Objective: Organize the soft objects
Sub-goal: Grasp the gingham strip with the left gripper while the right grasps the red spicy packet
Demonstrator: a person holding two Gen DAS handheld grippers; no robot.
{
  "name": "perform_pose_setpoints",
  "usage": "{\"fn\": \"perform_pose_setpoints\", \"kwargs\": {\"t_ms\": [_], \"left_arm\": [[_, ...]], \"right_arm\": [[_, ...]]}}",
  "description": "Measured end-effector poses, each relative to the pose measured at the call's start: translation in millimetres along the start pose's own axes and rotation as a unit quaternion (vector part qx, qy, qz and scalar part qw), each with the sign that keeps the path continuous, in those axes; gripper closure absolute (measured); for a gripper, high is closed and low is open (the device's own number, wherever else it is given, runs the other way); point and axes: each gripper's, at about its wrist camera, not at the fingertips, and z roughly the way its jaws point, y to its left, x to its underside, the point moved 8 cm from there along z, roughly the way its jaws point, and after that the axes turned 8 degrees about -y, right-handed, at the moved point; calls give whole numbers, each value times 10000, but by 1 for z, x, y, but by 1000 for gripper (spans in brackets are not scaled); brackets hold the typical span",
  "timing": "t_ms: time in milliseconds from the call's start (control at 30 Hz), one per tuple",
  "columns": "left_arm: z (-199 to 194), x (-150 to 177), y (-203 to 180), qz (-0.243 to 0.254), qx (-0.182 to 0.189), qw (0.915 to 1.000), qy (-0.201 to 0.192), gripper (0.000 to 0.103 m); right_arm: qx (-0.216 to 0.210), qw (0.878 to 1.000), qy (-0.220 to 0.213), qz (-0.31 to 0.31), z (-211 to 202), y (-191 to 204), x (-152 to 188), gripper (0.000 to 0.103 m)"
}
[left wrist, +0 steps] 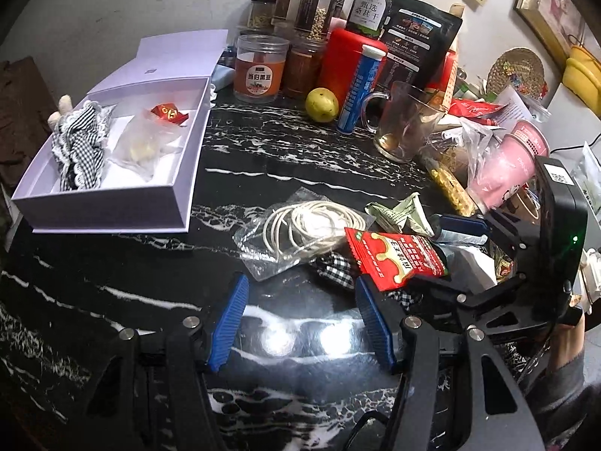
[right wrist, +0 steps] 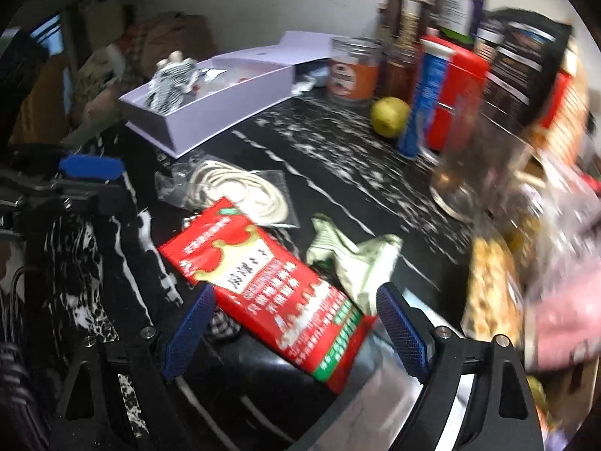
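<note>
My left gripper hangs open over bare black marble, with nothing between its blue pads. Just beyond it lie a clear bag of coiled white cord, a red snack packet and a scrap of black-and-white gingham cloth tucked under the packet. My right gripper is open and straddles the red snack packet; its pads stand clear of it. A crumpled green-and-white sachet lies beside the packet. At the back left, an open white box holds a gingham cloth, a clear pouch and a red wrapper.
Jars, a red tin, a blue tube and a yellow-green fruit line the back. A glass mug, a pink cup and piled bags crowd the right. A person's hand shows at lower right.
</note>
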Motion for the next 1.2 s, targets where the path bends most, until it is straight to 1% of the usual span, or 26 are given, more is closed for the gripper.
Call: {"fn": "perform_pose_setpoints", "kwargs": {"t_ms": [67,167,233,367,433,500,533,567,633,767,933,1033,1167,1200], "left_arm": [[2,-4,1,18,36,10000,-12,44],[5,-8,2,23,99,9999,-33,44],[8,-11,3,5,139,9999,-13,44],[13,-11,4,-38,215,9998,33,44],[17,-10,5,-71,244,9996,97,44],[17,-9,5,-70,258,9996,111,44],[17,-9,5,-61,256,9996,104,44],[17,-9,5,-56,250,9996,102,44],[17,-8,6,-74,239,9996,110,44],[14,-6,7,-111,223,9996,115,44],[9,1,6,-173,218,9995,124,44],[7,7,2,-127,209,9996,153,44],[6,10,-4,-83,237,9996,140,44],[6,10,-6,-92,250,9996,135,44]], "right_arm": [[-226,9996,44,-159,8,6,-6,15],[-599,9978,151,-240,20,12,-10,15],[-692,9971,280,-162,29,11,-12,15],[-1274,9903,540,140,42,10,-8,14],[-1340,9895,488,217,43,9,-9,18],[-1313,9896,506,299,43,9,-11,26],[-1314,9894,495,374,43,9,-12,36],[-1367,9882,479,495,42,10,-12,44],[-1410,9867,455,665,41,13,-11,51],[-1293,9849,455,1060,36,14,-9,55],[-1307,9753,362,1746,25,14,-3,57],[-1064,9774,229,1813,15,10,-3,58],[-914,9747,54,2040,0,1,-7,58],[-800,9755,40,2051,-2,-1,-6,58]]}}
